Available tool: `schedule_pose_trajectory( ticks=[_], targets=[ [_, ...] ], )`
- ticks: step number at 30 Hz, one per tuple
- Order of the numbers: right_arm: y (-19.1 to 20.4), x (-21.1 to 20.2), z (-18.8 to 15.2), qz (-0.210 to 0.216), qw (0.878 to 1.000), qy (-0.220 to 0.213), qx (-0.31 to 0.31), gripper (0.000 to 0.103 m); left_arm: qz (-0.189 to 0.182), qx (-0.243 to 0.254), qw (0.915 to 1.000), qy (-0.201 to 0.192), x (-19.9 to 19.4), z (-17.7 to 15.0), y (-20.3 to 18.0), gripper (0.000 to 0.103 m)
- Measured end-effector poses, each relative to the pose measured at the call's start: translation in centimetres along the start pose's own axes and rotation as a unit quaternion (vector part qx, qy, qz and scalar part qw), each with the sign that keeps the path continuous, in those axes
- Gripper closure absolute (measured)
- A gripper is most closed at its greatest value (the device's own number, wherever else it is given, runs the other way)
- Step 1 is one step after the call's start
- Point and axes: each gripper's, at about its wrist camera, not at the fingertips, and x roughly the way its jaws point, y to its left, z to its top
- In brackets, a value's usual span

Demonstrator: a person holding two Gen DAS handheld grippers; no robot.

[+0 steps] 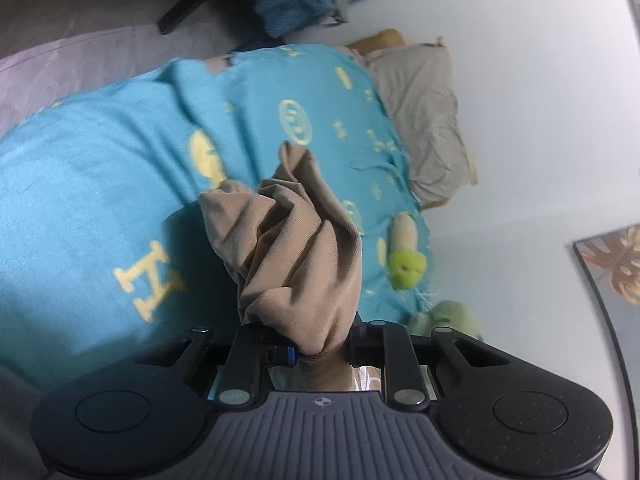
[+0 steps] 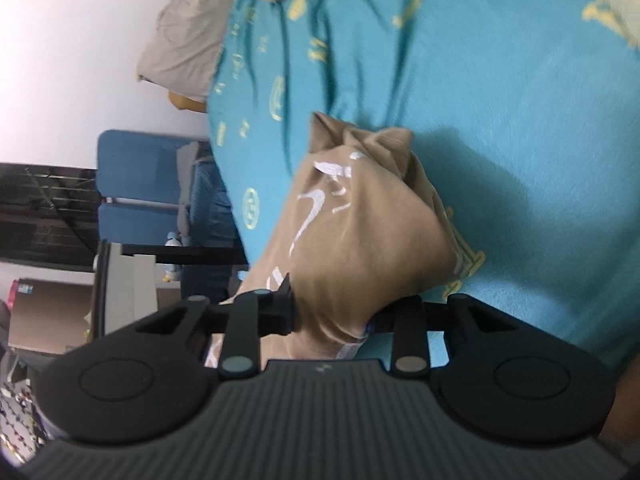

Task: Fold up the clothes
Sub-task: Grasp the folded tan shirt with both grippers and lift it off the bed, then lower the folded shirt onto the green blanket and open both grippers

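A tan garment [image 1: 292, 248] with white printed marks [image 2: 352, 232] is bunched and lifted above a turquoise blanket [image 1: 88, 192] with yellow logos that covers a bed. My left gripper [image 1: 322, 350] is shut on a fold of the tan garment, which hangs forward from its jaws. My right gripper [image 2: 332, 320] is shut on another part of the same garment, also seen over the blanket [image 2: 520, 120]. The fingertips are hidden by the cloth in both views.
A beige pillow [image 1: 420, 120] lies at the head of the bed by a white wall. A yellow-green plush toy [image 1: 406, 256] lies on the blanket. A blue chair [image 2: 140, 184] and a dark desk stand beside the bed.
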Motion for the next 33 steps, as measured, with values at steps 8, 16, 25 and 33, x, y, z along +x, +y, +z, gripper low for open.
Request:
schedule_pose_trajectory(
  ticks=[8, 16, 25, 33],
  targets=[
    [4.7, -9.9, 5.1, 0.062, 0.996, -0.069, -0.018, 0.070, -0.055, 0.067, 0.9957, 0.034, 1.1, -3.7, -14.3, 0.081],
    [8.5, -23.0, 19.6, 0.068, 0.978, -0.194, -0.044, 0.070, -0.121, 0.124, 0.9780, 0.116, 12.6, -12.3, -32.3, 0.081],
    [10.0, -35.8, 34.0, 0.050, 0.931, -0.344, -0.114, 0.070, -0.225, 0.178, 0.9439, 0.164, 27.3, -23.4, -48.7, 0.080],
    [2.9, -35.8, 33.8, -0.071, 0.912, -0.369, -0.163, 0.070, -0.225, 0.263, 0.9070, 0.241, 33.2, -30.9, -41.6, 0.078]
  ],
)
